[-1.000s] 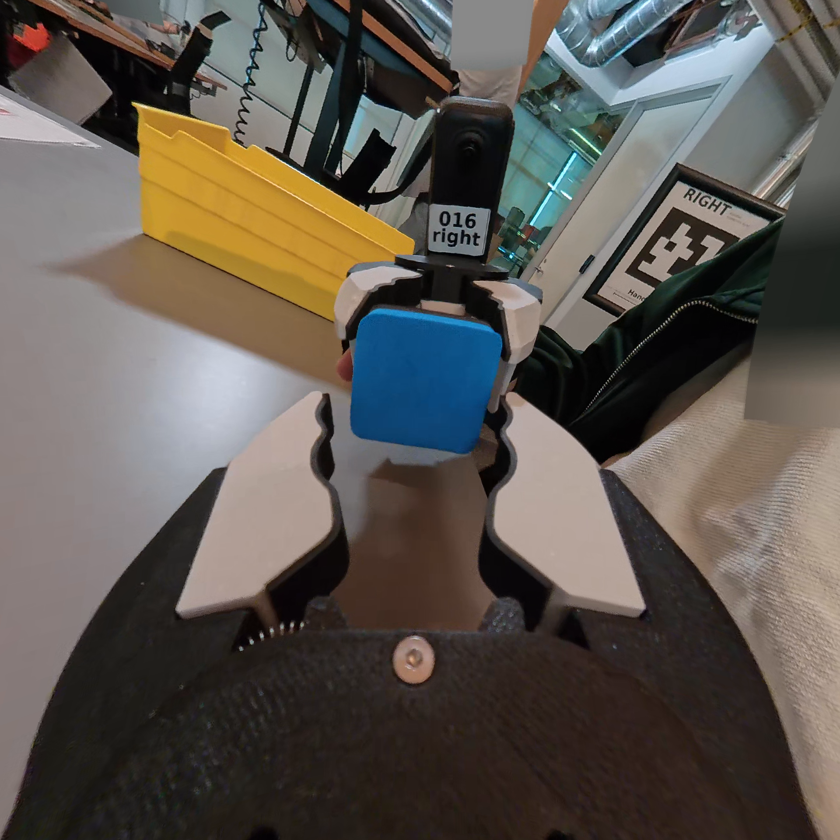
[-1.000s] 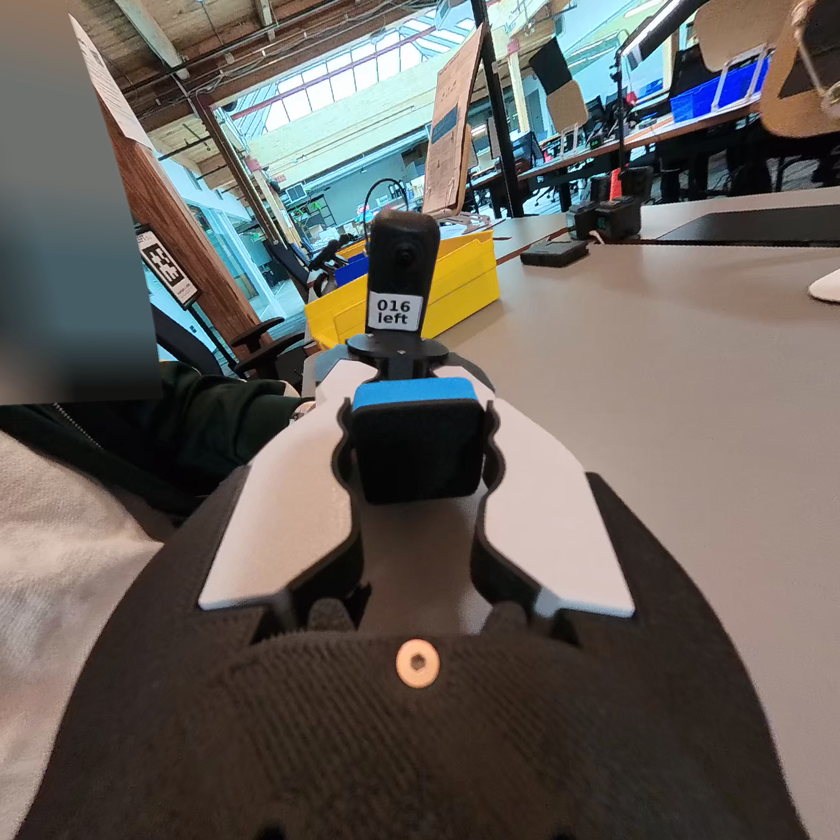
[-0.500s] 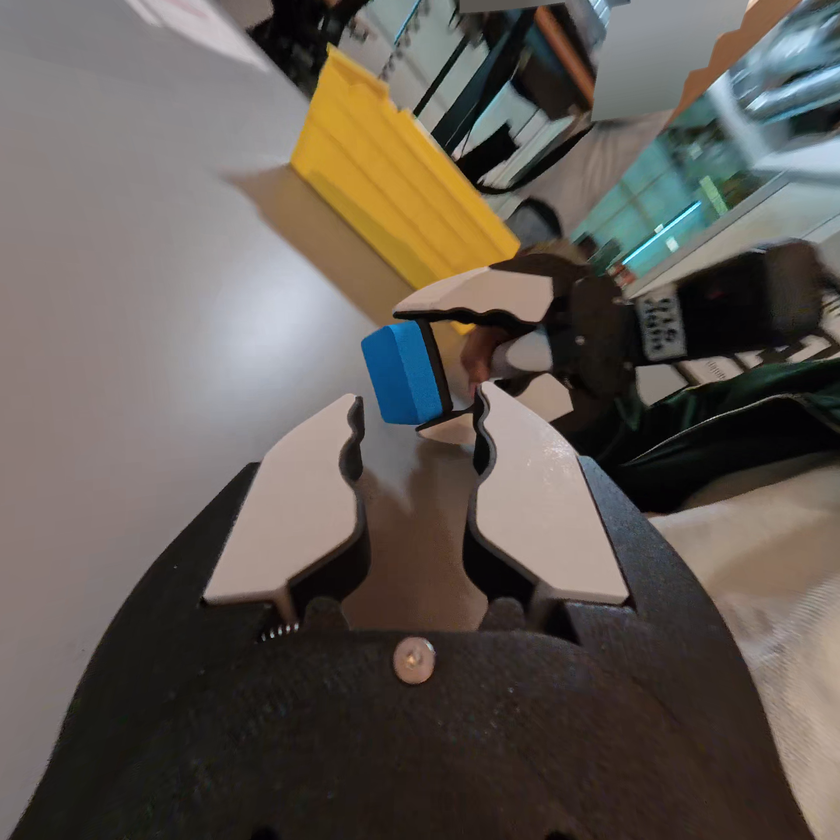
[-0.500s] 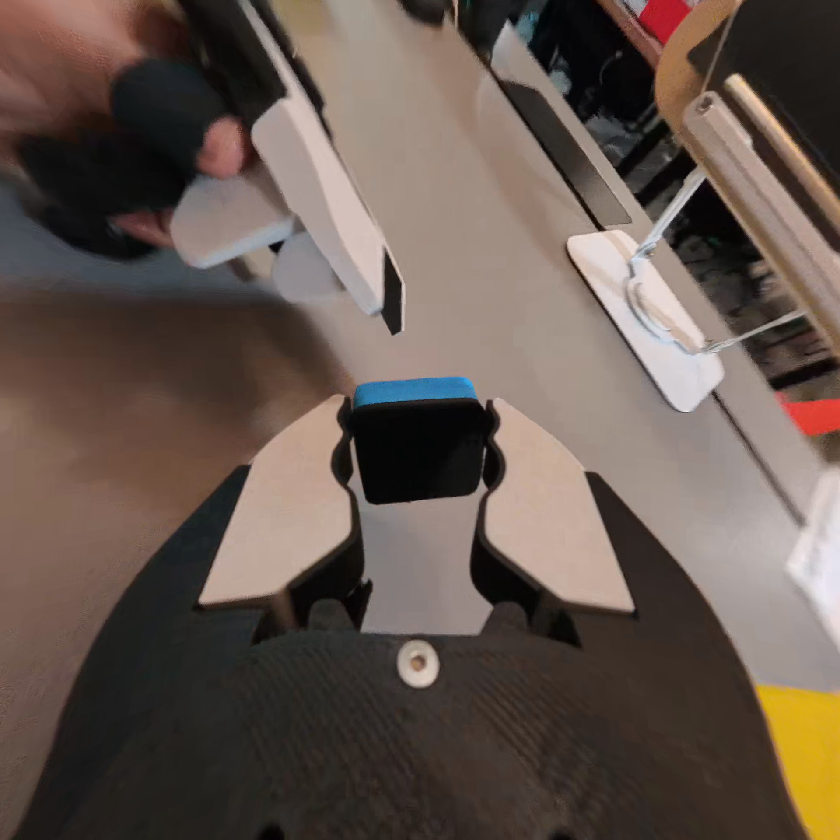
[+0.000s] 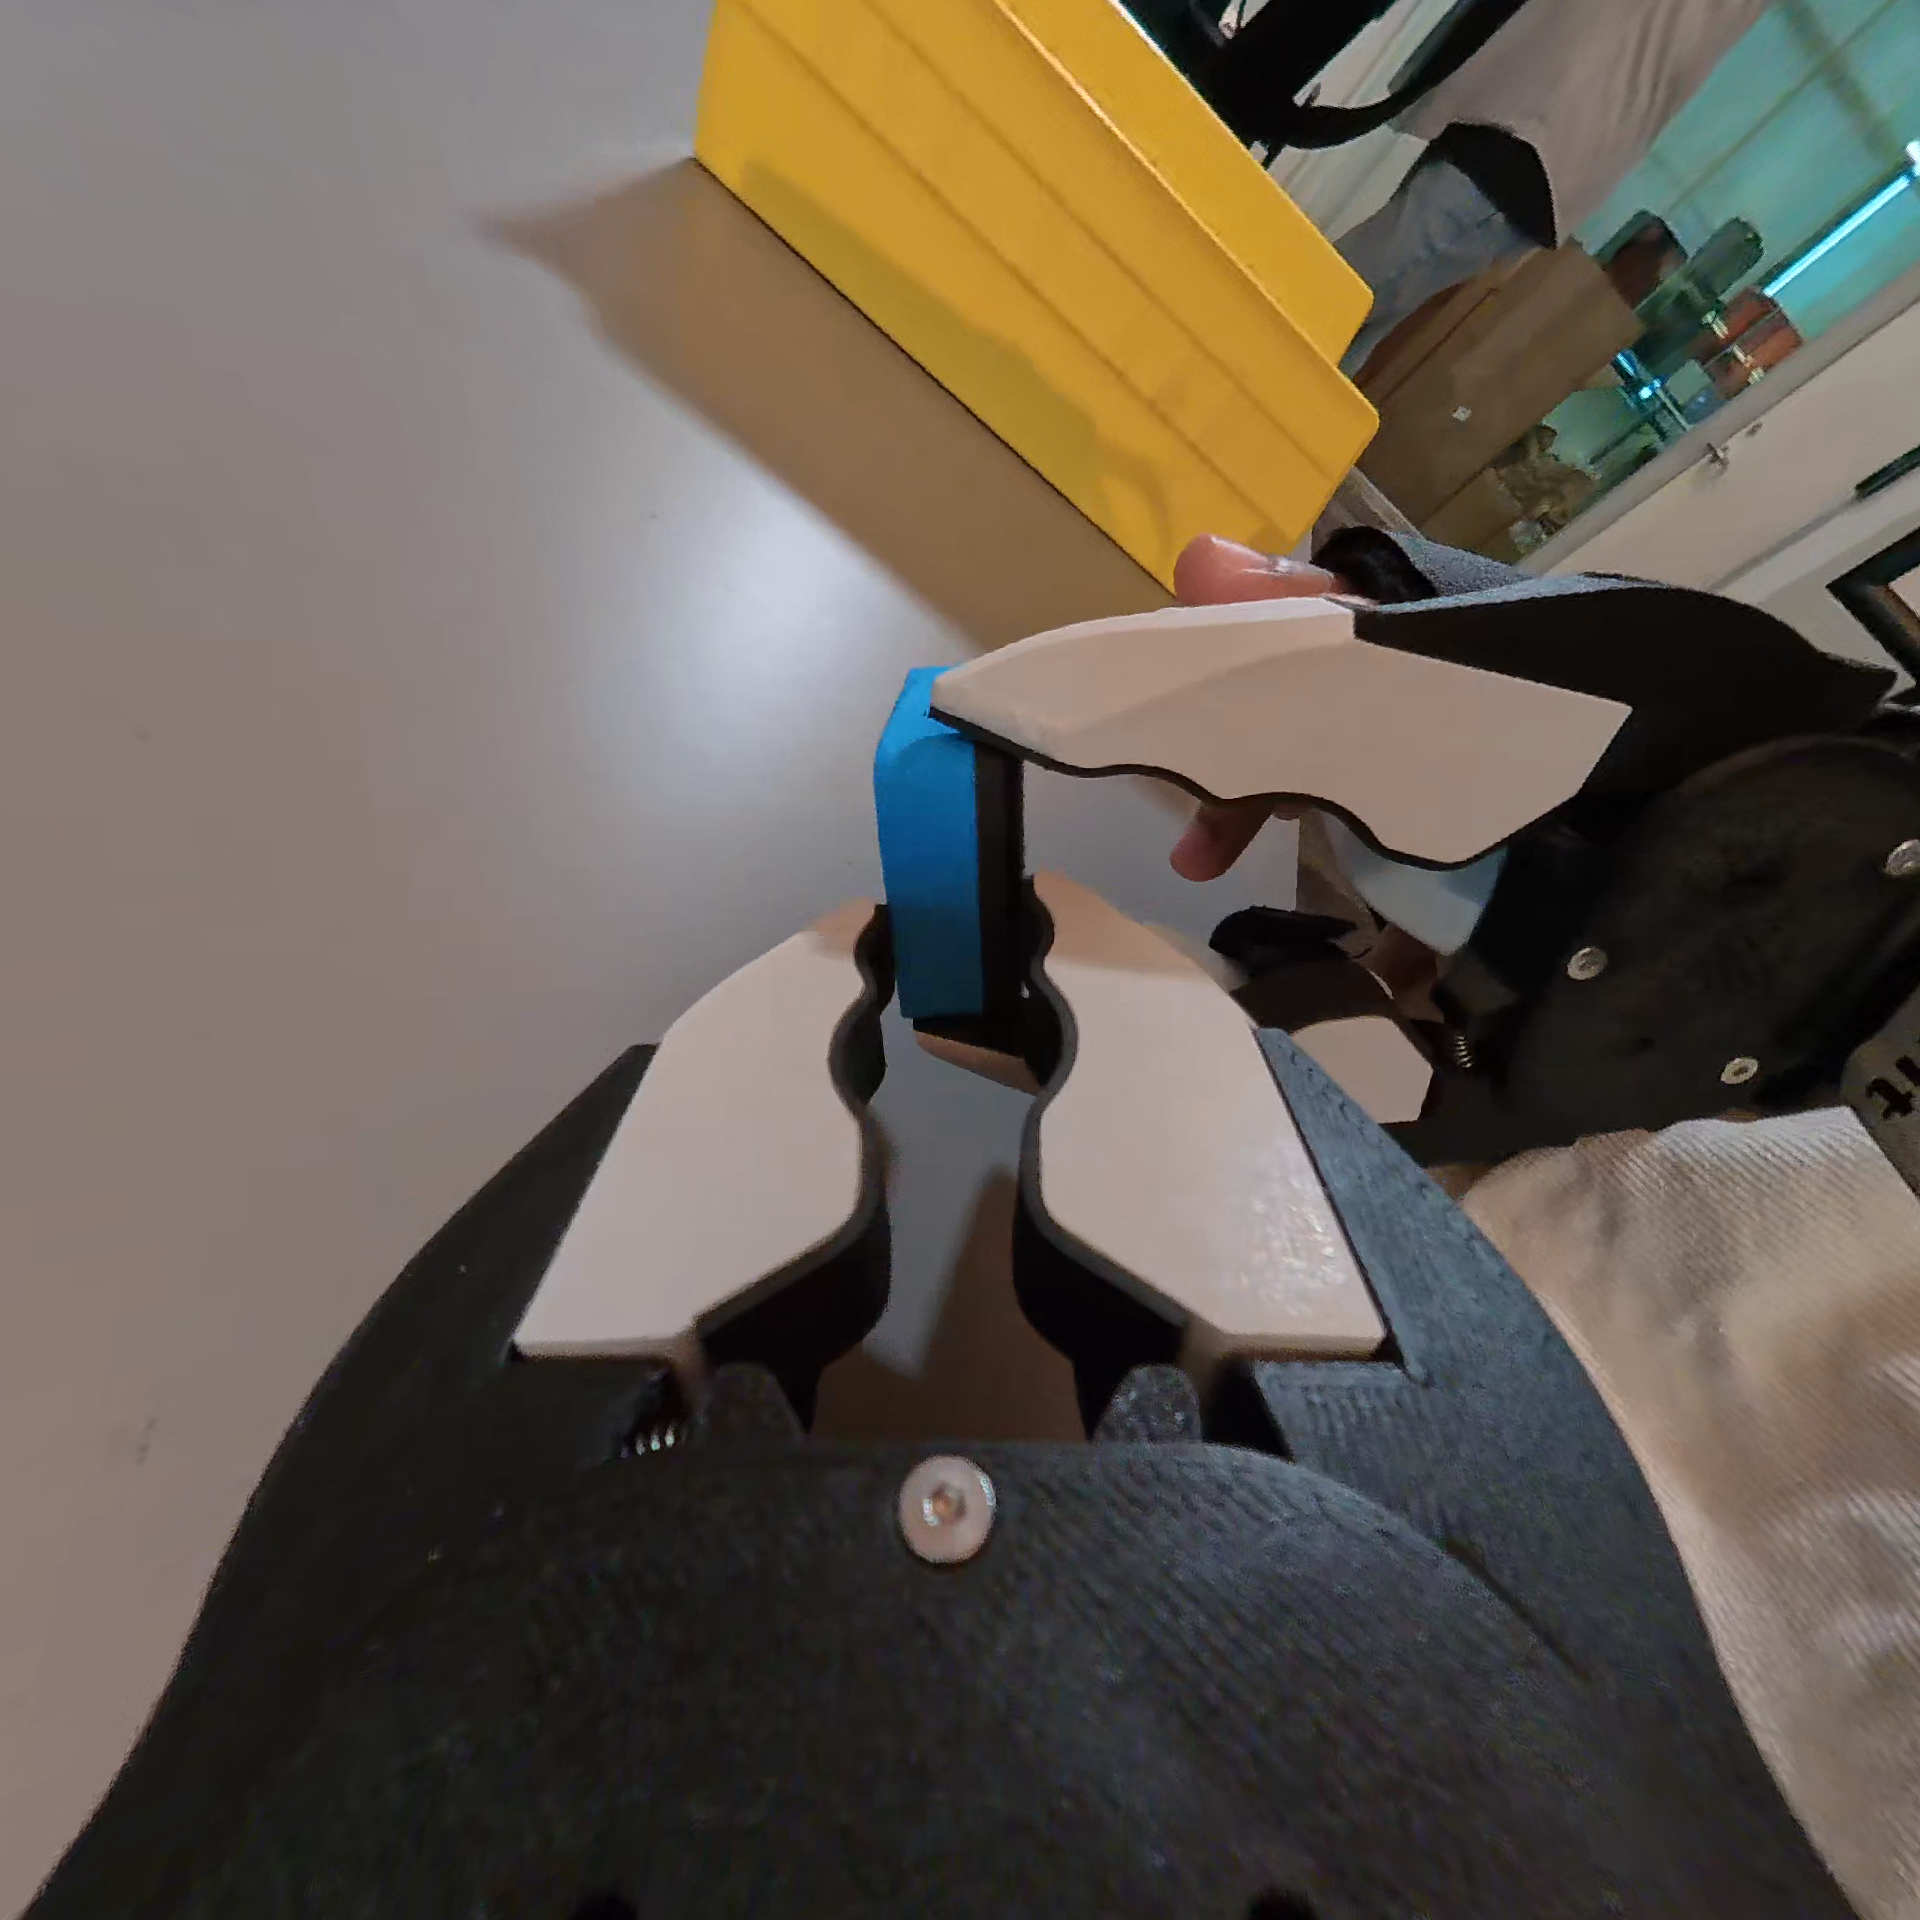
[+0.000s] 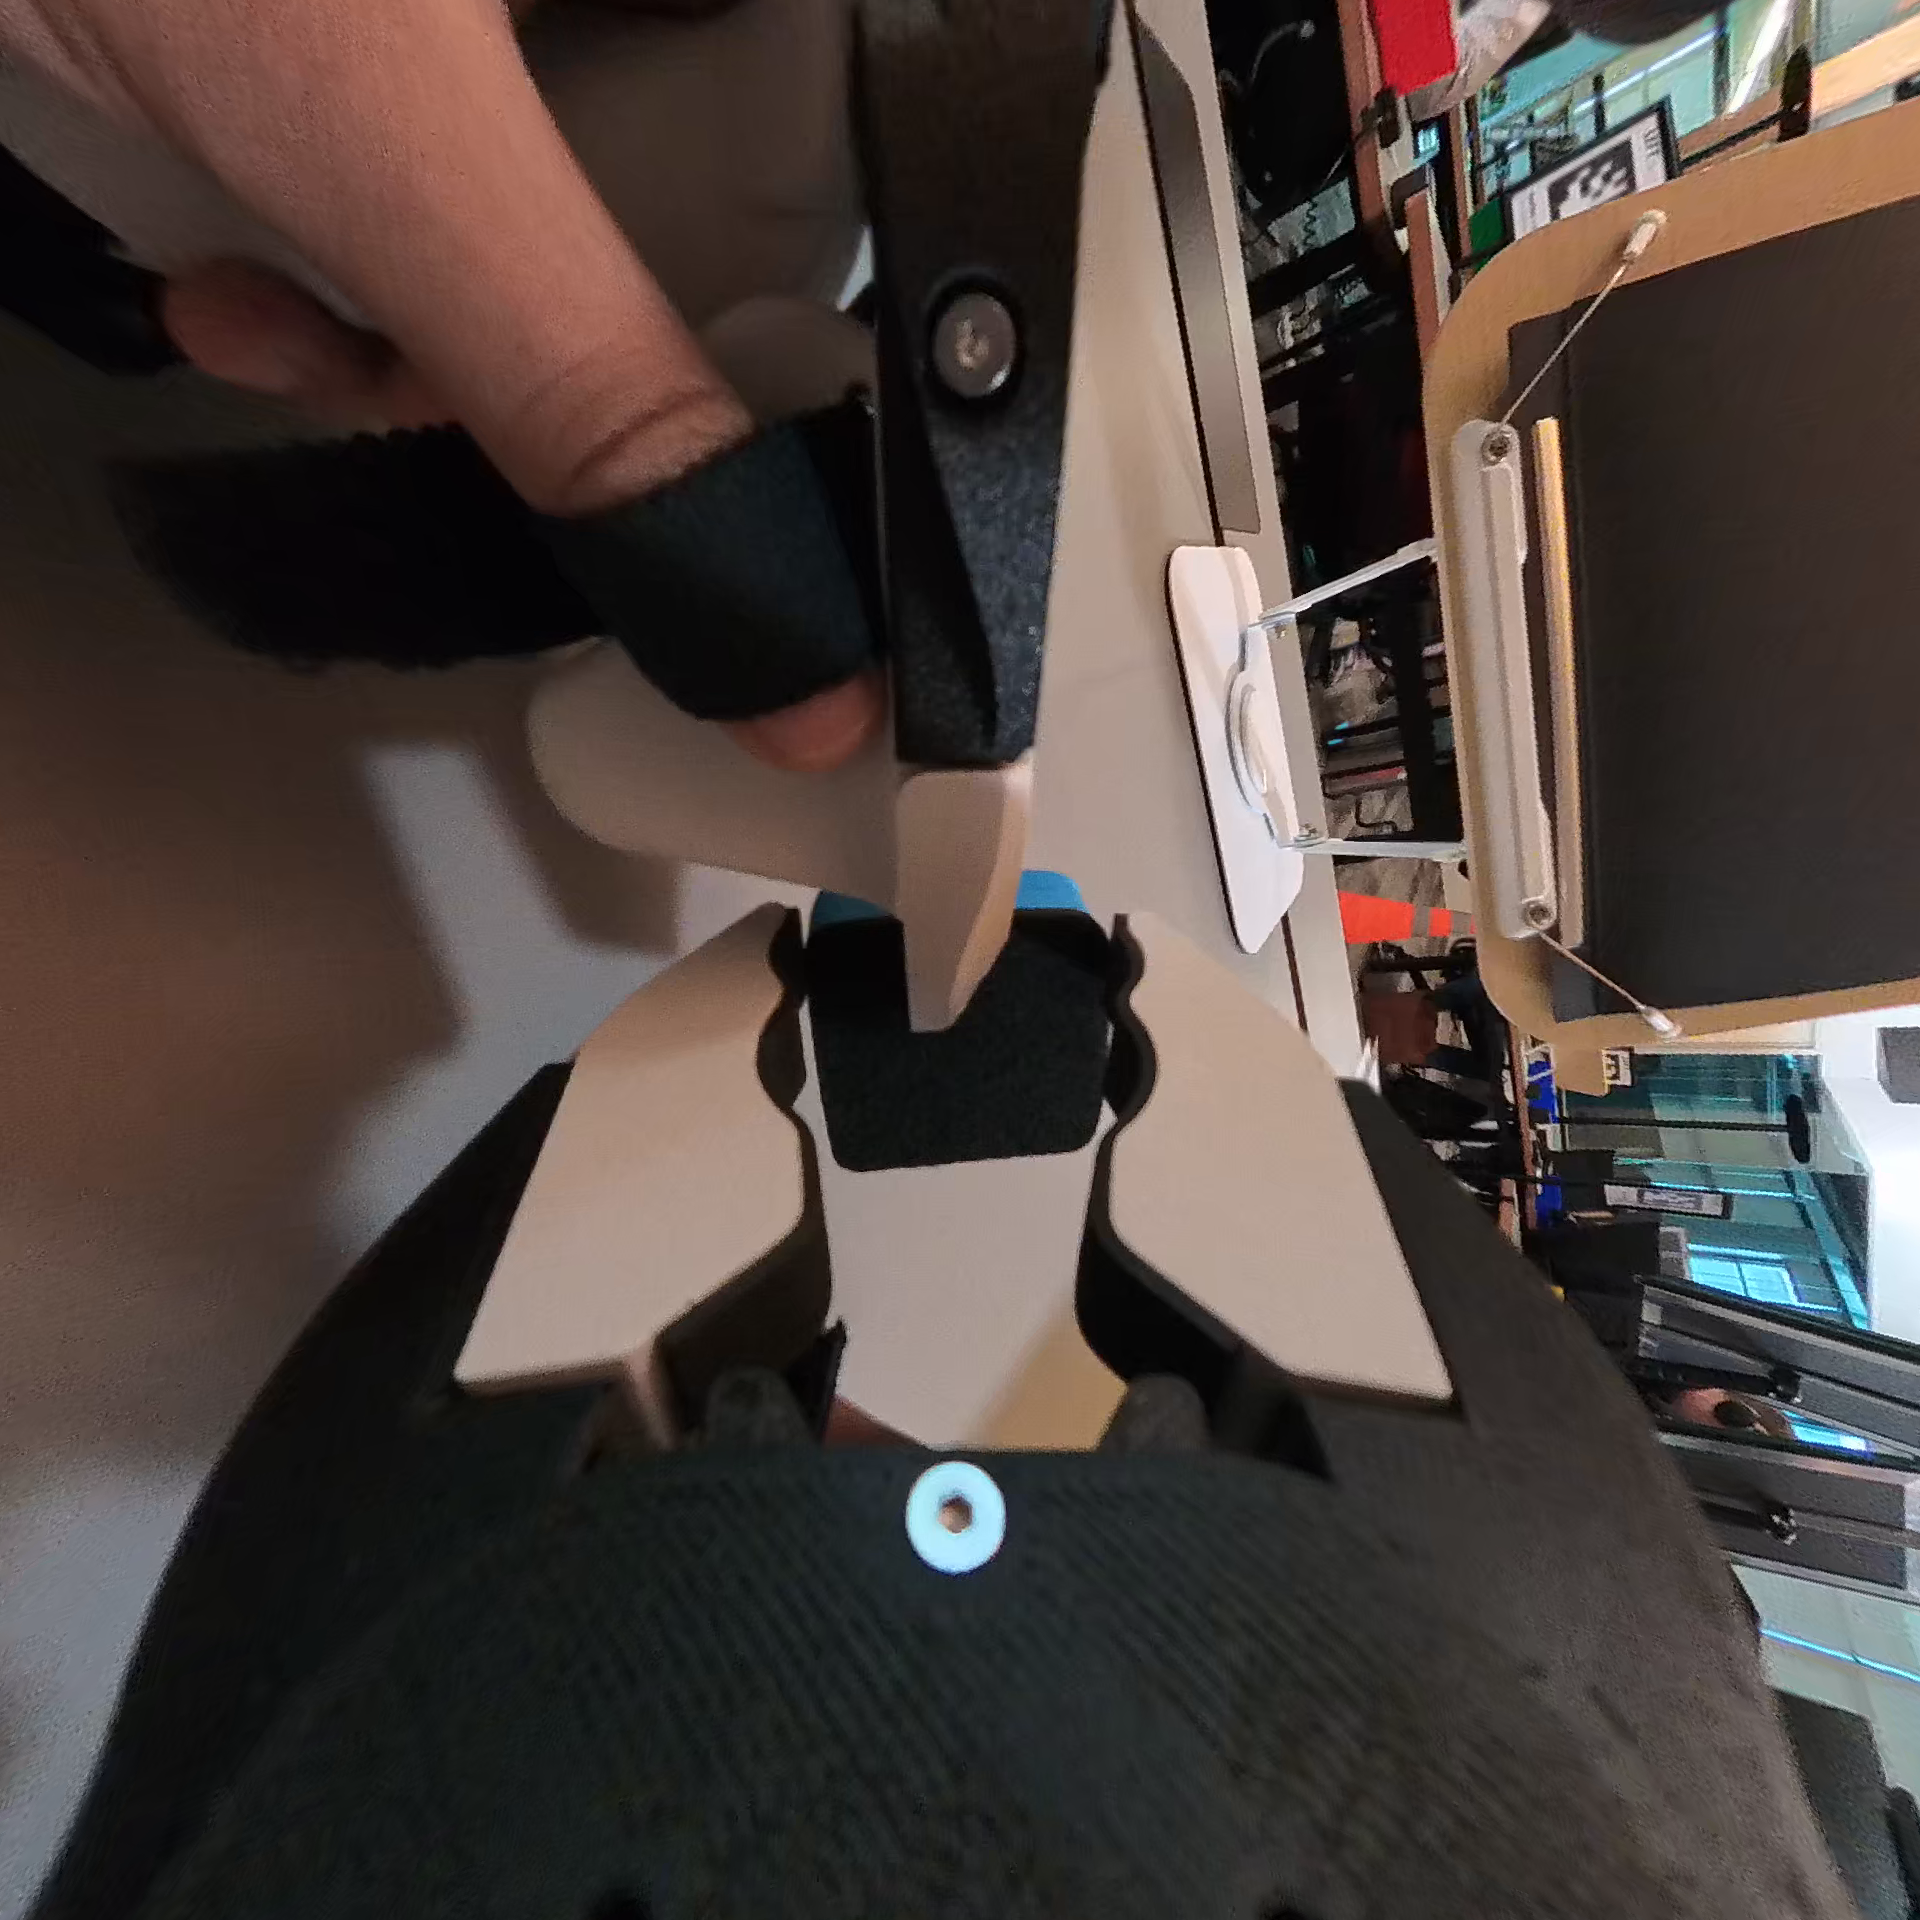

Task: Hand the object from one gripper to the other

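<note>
**Blue-and-black pad clamped between both grippers at once**

At the far left of the left wrist view lies the grey table (image 5: 312, 623), with a yellow bin (image 5: 1039, 270) standing on it further back. In the middle, the left gripper (image 5: 961, 961) has its two pale fingers closed onto the lower end of the pad (image 5: 925, 852), one pressing the blue face and the other the black face. The pad stands on edge above the table, clear of it. To the right, the right gripper (image 5: 977, 894) comes in sideways and grips the pad across its edges; its upper finger (image 5: 1247, 686) lies over the pad's top.

In the right wrist view, a hand (image 6: 436, 343) at the left holds the left gripper (image 6: 951, 966), whose finger overlaps the pad's black face (image 6: 956, 1091). The right gripper (image 6: 956, 997) pinches the pad's two sides. Further right stands a white base plate (image 6: 1226, 727).
</note>
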`<state>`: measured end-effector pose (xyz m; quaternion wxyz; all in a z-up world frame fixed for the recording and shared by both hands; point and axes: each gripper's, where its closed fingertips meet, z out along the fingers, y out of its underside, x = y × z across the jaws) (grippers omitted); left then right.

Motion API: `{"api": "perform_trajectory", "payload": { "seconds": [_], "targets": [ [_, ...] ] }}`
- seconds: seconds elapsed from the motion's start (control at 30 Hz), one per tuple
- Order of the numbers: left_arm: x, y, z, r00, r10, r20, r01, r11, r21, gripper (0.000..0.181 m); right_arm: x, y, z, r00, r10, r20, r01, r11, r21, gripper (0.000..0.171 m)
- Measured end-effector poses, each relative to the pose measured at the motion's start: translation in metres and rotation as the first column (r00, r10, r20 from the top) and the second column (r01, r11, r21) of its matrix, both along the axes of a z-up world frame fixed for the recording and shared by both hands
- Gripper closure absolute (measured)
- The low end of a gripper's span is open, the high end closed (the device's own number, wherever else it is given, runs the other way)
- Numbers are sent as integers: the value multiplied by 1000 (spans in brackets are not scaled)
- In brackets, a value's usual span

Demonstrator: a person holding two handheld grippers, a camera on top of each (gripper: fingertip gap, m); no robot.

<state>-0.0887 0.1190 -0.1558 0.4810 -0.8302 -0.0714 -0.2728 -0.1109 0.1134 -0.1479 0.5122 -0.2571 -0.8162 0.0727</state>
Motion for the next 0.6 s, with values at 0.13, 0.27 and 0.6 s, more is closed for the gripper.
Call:
{"api": "perform_trajectory", "payload": {
  "seconds": [0.13,0.27,0.6],
  "targets": [
    [-11,0,7,999,31,33,-32,998,59,158,-1,4,7,999,14,-49,-18,997,-70,91],
    [-30,-3,14,990,69,125,-85,988,129,159,-2,12,17,993,58,-102,-90,934,-346,72],
    [-18,-5,37,961,-95,259,8,948,319,159,9,27,56,978,151,-142,-144,-2,-990,117]
  ]
}}
